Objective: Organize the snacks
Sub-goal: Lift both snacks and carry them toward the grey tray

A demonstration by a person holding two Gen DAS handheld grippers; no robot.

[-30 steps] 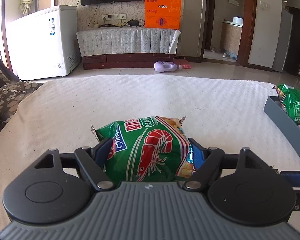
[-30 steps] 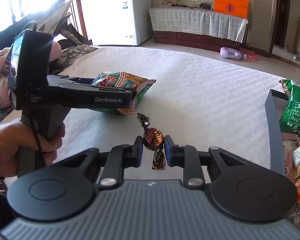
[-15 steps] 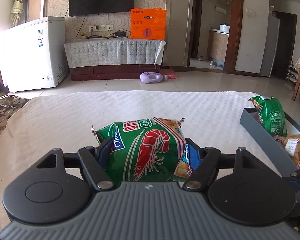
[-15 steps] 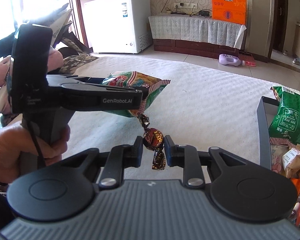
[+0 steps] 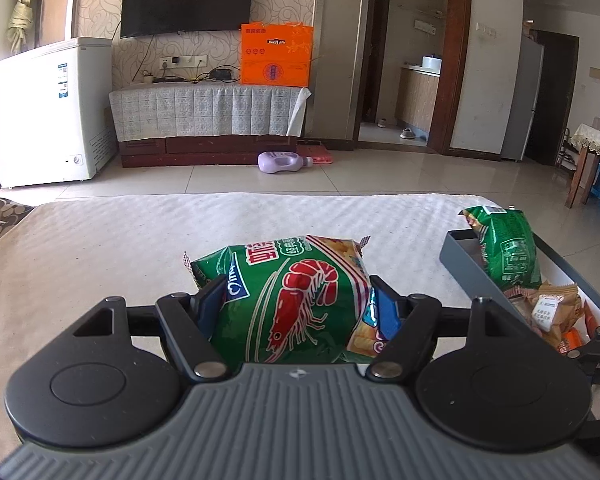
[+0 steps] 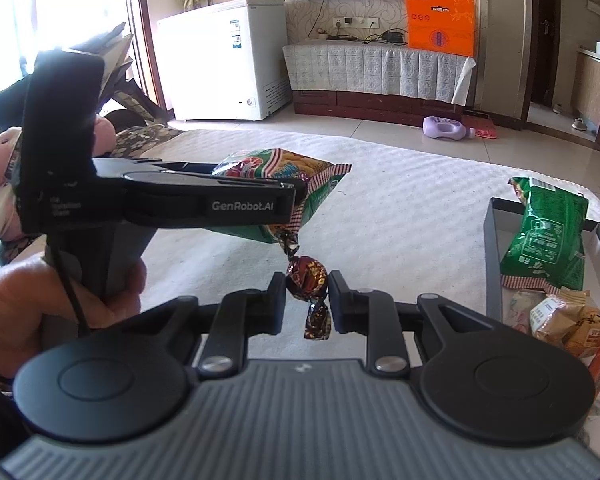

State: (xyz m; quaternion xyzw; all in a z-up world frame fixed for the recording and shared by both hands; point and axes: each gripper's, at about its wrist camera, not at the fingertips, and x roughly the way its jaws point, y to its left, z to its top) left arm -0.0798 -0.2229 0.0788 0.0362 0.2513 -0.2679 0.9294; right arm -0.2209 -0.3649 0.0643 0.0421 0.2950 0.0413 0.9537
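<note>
My left gripper point(image 5: 298, 300) is shut on a green shrimp-chip bag point(image 5: 292, 300), holding it above the white tablecloth point(image 5: 120, 240). From the right wrist view that same left gripper point(image 6: 296, 196) shows side-on, a hand point(image 6: 40, 312) on its handle, with the bag point(image 6: 300, 184) sticking out of it. My right gripper point(image 6: 306, 280) is shut on a brown foil-wrapped candy point(image 6: 306, 278), whose twisted ends hang above and below the pads. A grey tray point(image 5: 466, 268) stands at the right with a green packet point(image 5: 508, 252) and several small snacks inside; in the right wrist view the tray point(image 6: 494, 264) holds the green packet point(image 6: 544, 236).
The table ends at its far edge point(image 5: 260, 196), with tiled floor beyond and a purple bottle point(image 5: 280, 161) lying there. A white chest freezer point(image 5: 44, 108) stands at the back left, an orange box point(image 5: 276, 54) on the TV bench. Cushions and cloth point(image 6: 4, 160) lie left of the table.
Both grippers have risen and shifted toward the right with their loads; the tray and its snacks have come further into both views. The shrimp-chip bag has lifted clear of the cloth.
</note>
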